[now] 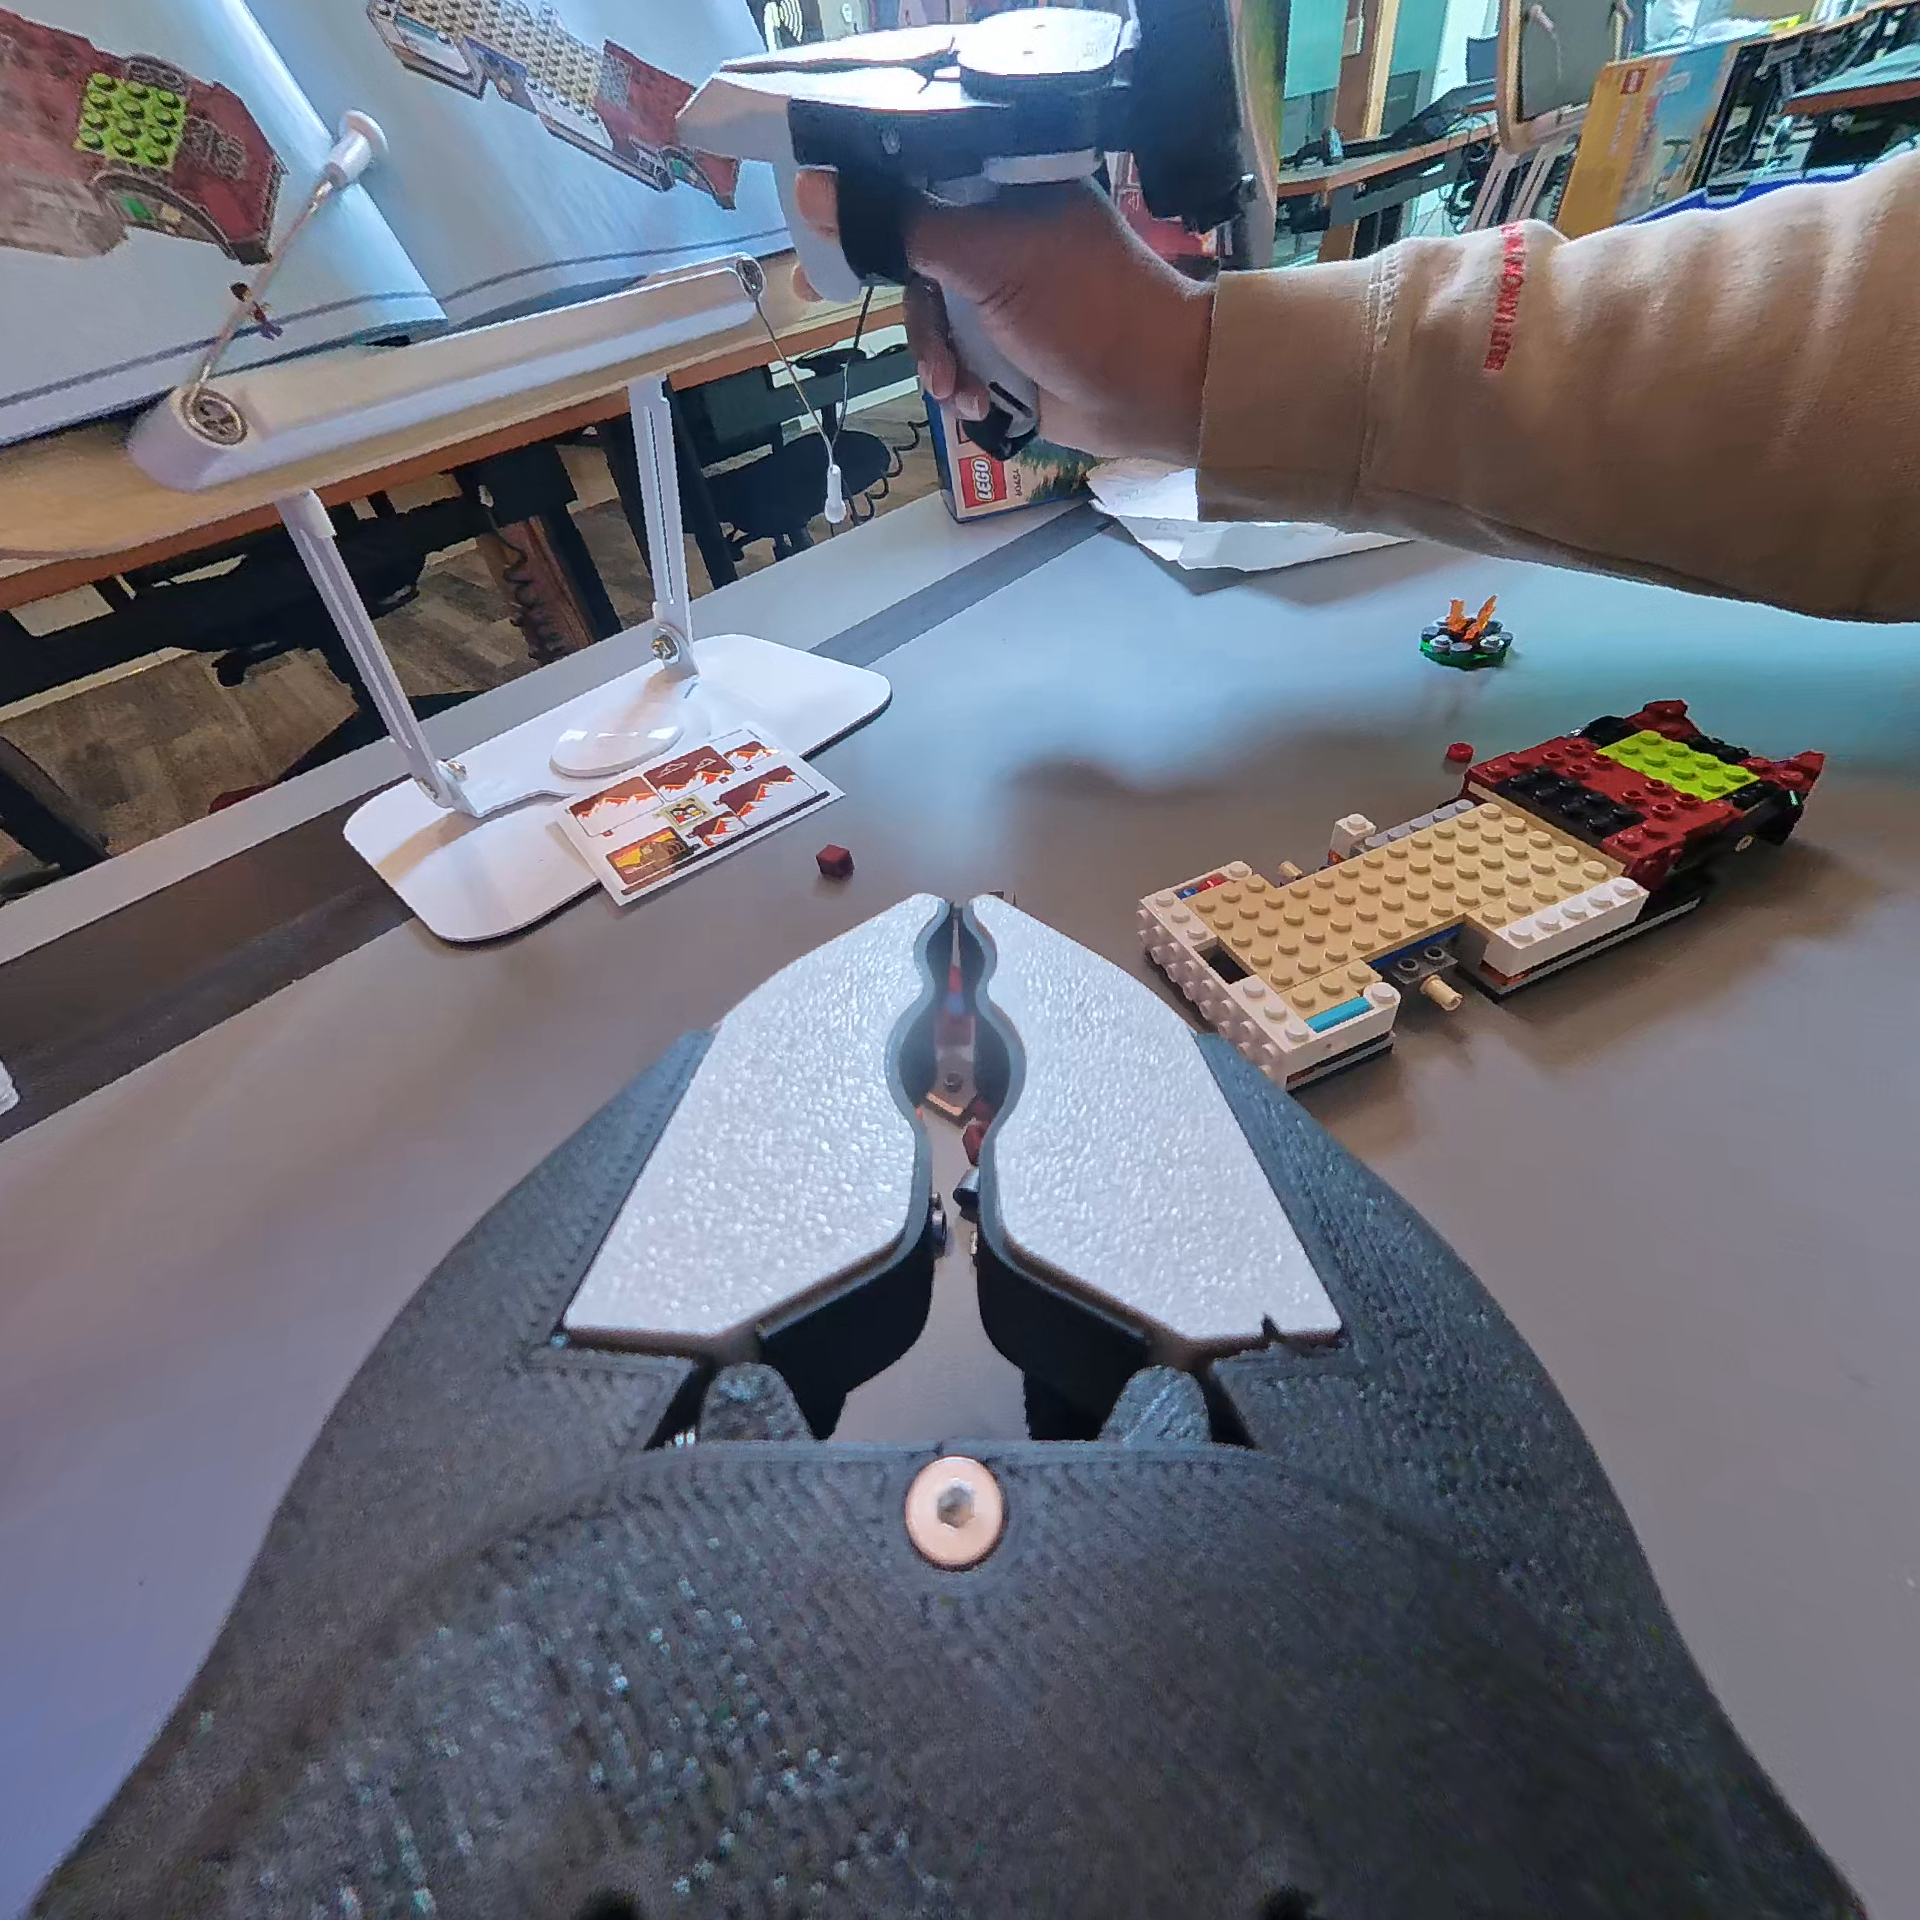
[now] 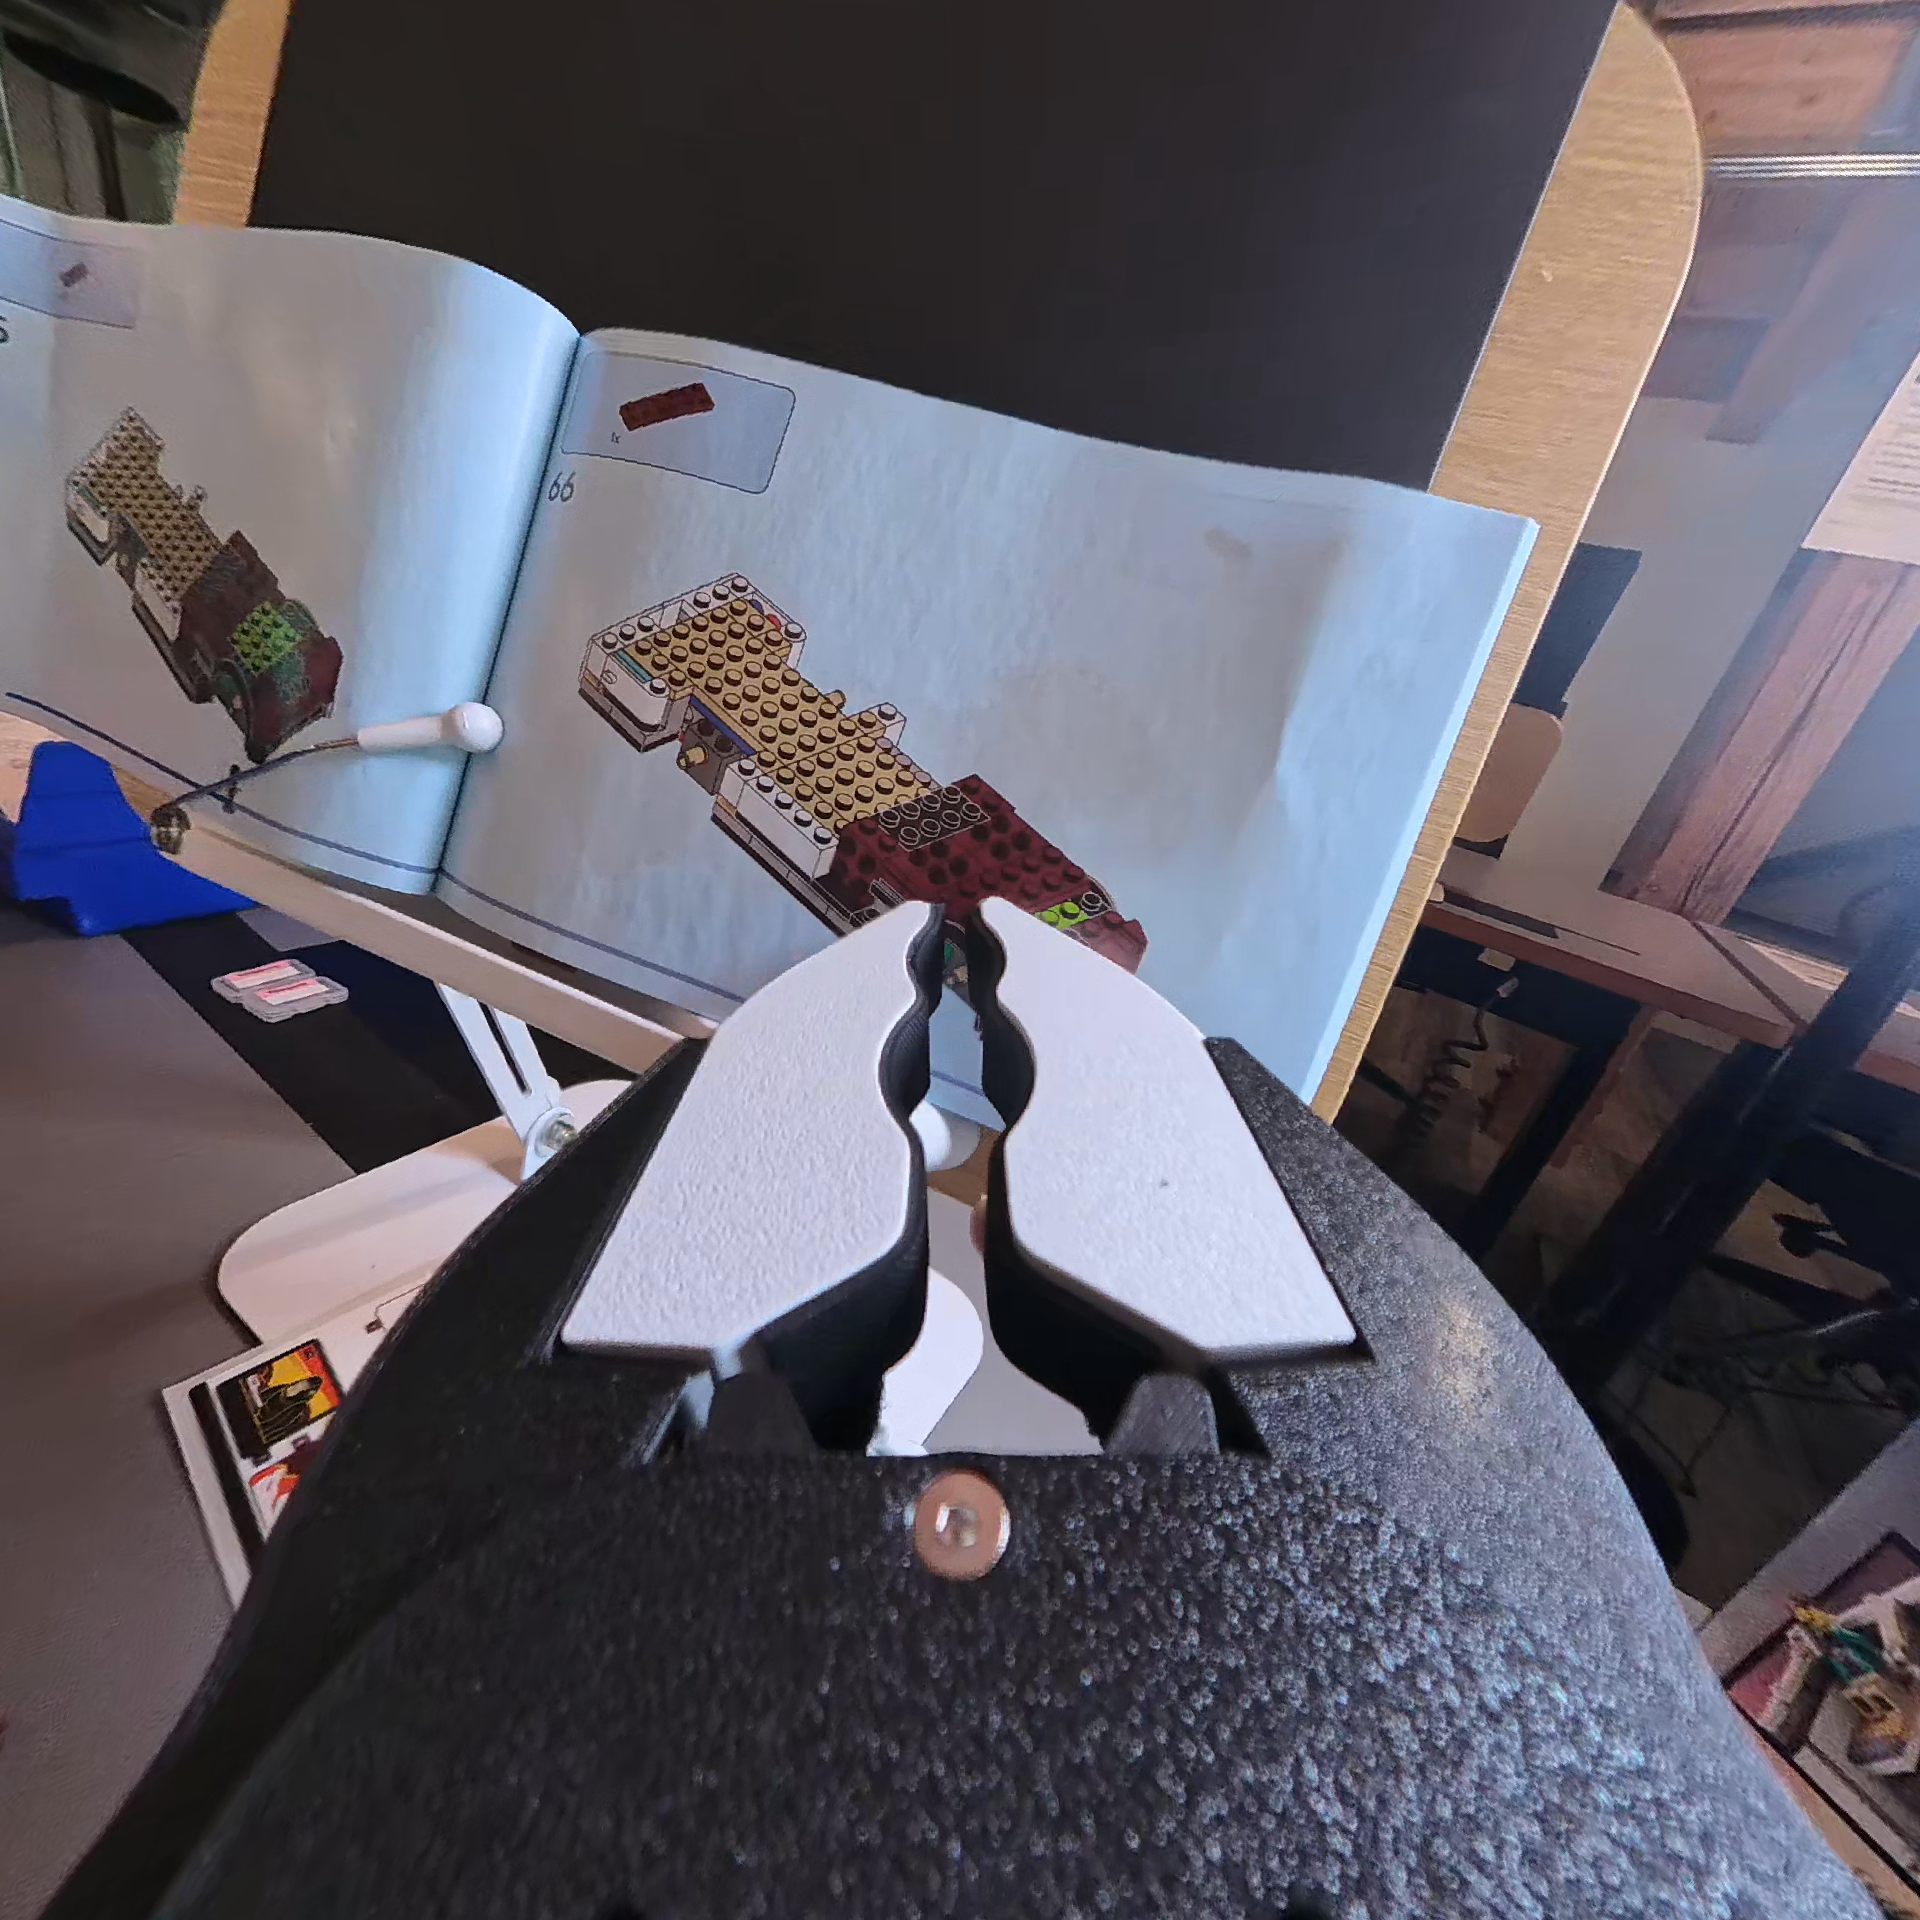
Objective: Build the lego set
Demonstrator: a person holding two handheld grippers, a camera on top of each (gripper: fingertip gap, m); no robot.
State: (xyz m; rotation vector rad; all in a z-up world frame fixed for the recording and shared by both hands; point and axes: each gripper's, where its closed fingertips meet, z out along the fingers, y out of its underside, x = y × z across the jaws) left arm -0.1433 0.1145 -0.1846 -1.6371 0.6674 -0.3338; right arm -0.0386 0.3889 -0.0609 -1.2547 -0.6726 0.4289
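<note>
The left tongs [image 1: 961, 914], with white textured fingers [image 1: 790, 1132] on a black body, sit at the centre of the left wrist view with their tips closed together; something small, dark red and metallic shows through the gap behind the tips, but what it is cannot be told. Just beyond the tips lies a small dark red cube brick [image 1: 834, 860] on the grey tabletop [image 1: 1039, 727]. To the right of centre lies a long flat toy-brick model [image 1: 1455, 894] of tan, white, dark red, black and lime plates. At the left stands a white metal book stand [image 1: 623, 748] with a sticker sheet [image 1: 696, 821] leaning on its base. In the upper middle a hand in a tan sleeve [image 1: 1039, 332] holds the right tongs' handle. In the right wrist view the right tongs [image 2: 961, 920] are raised before an open pale blue instruction booklet [image 2: 1143, 675], fingers [image 2: 1143, 1174] parted by a narrow slit with the page showing through, nothing held.
</note>
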